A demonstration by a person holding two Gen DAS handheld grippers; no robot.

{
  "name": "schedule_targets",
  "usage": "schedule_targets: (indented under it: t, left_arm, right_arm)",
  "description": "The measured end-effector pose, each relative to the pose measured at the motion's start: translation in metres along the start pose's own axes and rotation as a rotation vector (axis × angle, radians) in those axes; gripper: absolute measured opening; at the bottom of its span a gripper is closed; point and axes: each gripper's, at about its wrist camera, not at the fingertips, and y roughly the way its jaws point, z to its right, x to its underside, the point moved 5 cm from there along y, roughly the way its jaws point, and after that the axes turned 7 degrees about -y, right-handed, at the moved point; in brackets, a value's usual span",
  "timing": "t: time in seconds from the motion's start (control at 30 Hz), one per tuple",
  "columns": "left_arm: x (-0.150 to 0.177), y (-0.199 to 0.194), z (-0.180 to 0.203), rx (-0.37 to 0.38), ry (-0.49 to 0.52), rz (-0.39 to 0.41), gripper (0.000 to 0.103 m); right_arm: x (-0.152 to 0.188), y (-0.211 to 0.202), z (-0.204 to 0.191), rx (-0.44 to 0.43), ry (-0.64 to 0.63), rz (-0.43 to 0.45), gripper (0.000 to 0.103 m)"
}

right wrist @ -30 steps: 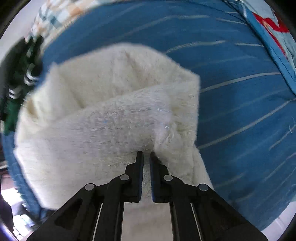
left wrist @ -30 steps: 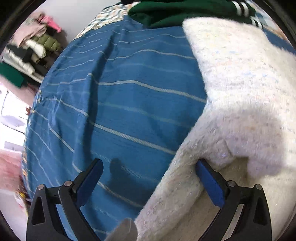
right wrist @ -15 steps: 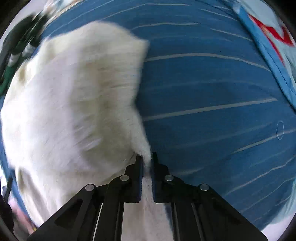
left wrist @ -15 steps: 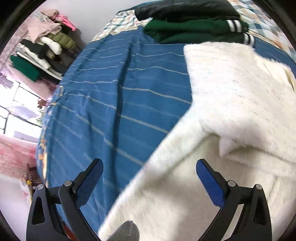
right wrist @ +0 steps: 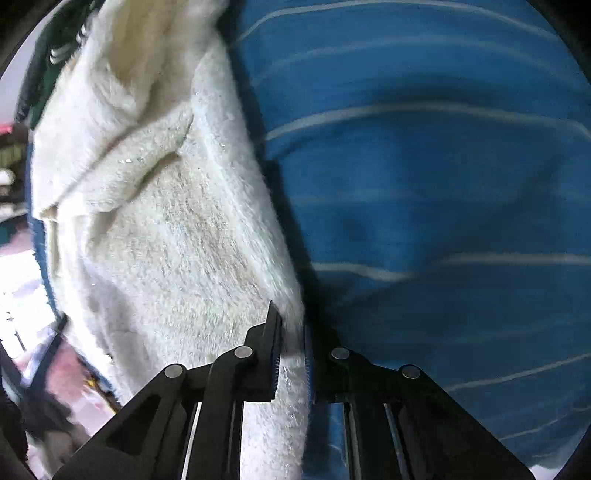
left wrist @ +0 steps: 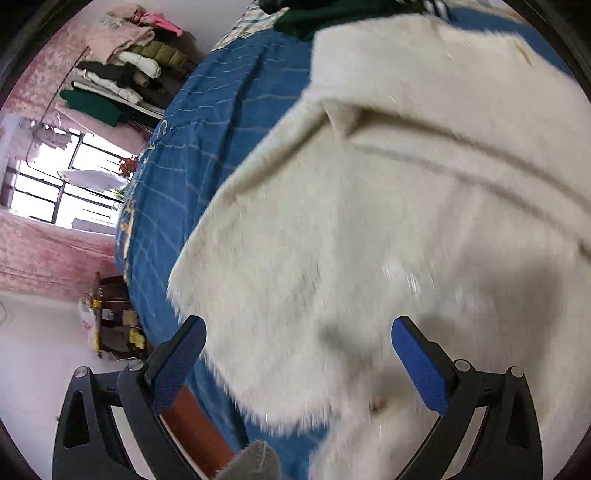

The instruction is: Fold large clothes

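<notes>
A large fluffy white garment (left wrist: pixel 388 206) lies spread on the blue striped bedspread (left wrist: pixel 207 158), its hem near the bed's edge. My left gripper (left wrist: pixel 295 321) hovers over that hem, open wide, with nothing pinched between its blue pads (left wrist: pixel 417 354). In the right wrist view the white garment (right wrist: pixel 159 229) hangs to the left over the bedspread (right wrist: pixel 443 184). My right gripper (right wrist: pixel 292 332) is shut on the garment's right edge, which fills the narrow gap between the jaws; they are just opening a little.
Folded dark green and black clothes (left wrist: pixel 332 14) sit at the far end of the bed. A rack of stacked clothes (left wrist: pixel 122 74) and a window (left wrist: pixel 66 177) are off to the left. A cluttered low stand (left wrist: pixel 110 325) is on the floor beside the bed.
The left gripper has swung from over bare bedspread to over the garment near the bed's edge. The right gripper has drawn the garment's edge out towards itself, stretching the cloth flatter.
</notes>
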Motion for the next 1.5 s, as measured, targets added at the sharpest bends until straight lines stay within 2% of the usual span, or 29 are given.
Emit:
schedule_targets:
  t: [0.03,0.07,0.13,0.17,0.3,0.4,0.53,0.63,0.77,0.9,0.93,0.97,1.0,1.03,1.07,1.1,1.17,1.2,1.23,1.3,1.33,1.37,1.47,1.5]
  left_arm:
    - [0.006,-0.004,0.002,-0.003,0.019,0.004,0.103]
    - [0.015,-0.010,0.005,-0.008,0.044,0.014,0.103]
    - [0.027,-0.024,0.013,-0.024,0.091,0.042,0.103]
    - [0.036,-0.032,0.019,-0.033,0.115,0.055,0.103]
    - [0.072,-0.071,0.050,-0.044,0.203,0.080,0.103]
    - [0.109,-0.107,0.083,-0.038,0.278,0.110,0.103]
    - [0.152,-0.135,0.134,-0.036,0.420,0.179,0.103]
    - [0.169,-0.133,0.167,-0.071,0.500,0.219,0.103]
    - [0.158,-0.103,0.191,-0.224,0.523,0.254,0.103]
    - [0.125,-0.077,0.179,-0.248,0.420,0.209,0.103]
    - [0.112,-0.073,0.171,-0.243,0.379,0.198,0.100]
    - [0.105,-0.073,0.167,-0.243,0.349,0.196,0.085]
    - [0.100,-0.073,0.162,-0.229,0.319,0.184,0.071]
    - [0.090,-0.071,0.152,-0.186,0.268,0.159,0.034]
    - [0.083,-0.070,0.144,-0.138,0.226,0.141,0.018]
    - [0.070,-0.069,0.131,-0.103,0.177,0.133,0.018]
    - [0.056,-0.072,0.115,-0.060,0.127,0.134,0.016]
    - [0.047,-0.073,0.104,-0.036,0.101,0.135,0.016]
    - [0.040,-0.075,0.095,-0.021,0.085,0.138,0.016]
    - [0.030,-0.077,0.082,-0.007,0.079,0.152,0.016]
    - [0.025,-0.077,0.074,0.005,0.074,0.153,0.016]
    - [0.026,-0.078,0.072,0.013,0.072,0.150,0.016]
    - [0.021,-0.073,0.060,0.042,0.087,0.145,0.016]
    - [0.022,-0.071,0.060,0.054,0.094,0.142,0.016]
  right_arm:
    - [0.004,-0.005,0.002,-0.007,-0.003,0.005,0.021]
    - [0.005,-0.015,0.003,0.002,-0.018,0.010,0.042]
    - [0.009,-0.030,0.010,0.054,-0.057,0.033,0.065]
    - [0.023,-0.038,0.013,0.087,-0.092,0.051,0.068]
    - [0.046,-0.072,0.039,0.314,-0.200,0.088,0.068]
    - [0.060,-0.090,0.075,0.397,-0.179,0.075,0.069]
    - [0.077,-0.110,0.135,0.441,-0.078,0.052,0.069]
    - [0.085,-0.121,0.177,0.447,0.006,0.033,0.069]
    - [0.081,-0.134,0.210,0.448,0.075,0.034,0.069]
    - [0.065,-0.144,0.227,0.413,0.092,0.038,0.069]
    - [0.057,-0.143,0.227,0.403,0.079,0.041,0.069]
    - [0.035,-0.146,0.224,0.391,0.062,0.041,0.069]
    - [0.026,-0.145,0.220,0.376,0.046,0.041,0.069]
    - [0.015,-0.143,0.215,0.345,0.027,0.043,0.069]
    - [0.003,-0.141,0.208,0.298,0.004,0.055,0.069]
    - [-0.008,-0.140,0.201,0.248,-0.014,0.072,0.070]
    - [-0.037,-0.138,0.180,0.104,-0.071,0.104,0.082]
    - [-0.055,-0.138,0.165,0.012,-0.097,0.126,0.083]
    - [-0.065,-0.139,0.159,-0.045,-0.109,0.142,0.085]
    - [-0.103,-0.144,0.130,-0.244,-0.119,0.191,0.090]
    - [-0.108,-0.146,0.121,-0.297,-0.118,0.206,0.093]
    - [-0.130,-0.147,0.105,-0.389,-0.112,0.224,0.093]
    - [-0.156,-0.141,0.067,-0.516,-0.094,0.234,0.093]
    - [-0.170,-0.133,0.056,-0.540,-0.087,0.210,0.093]
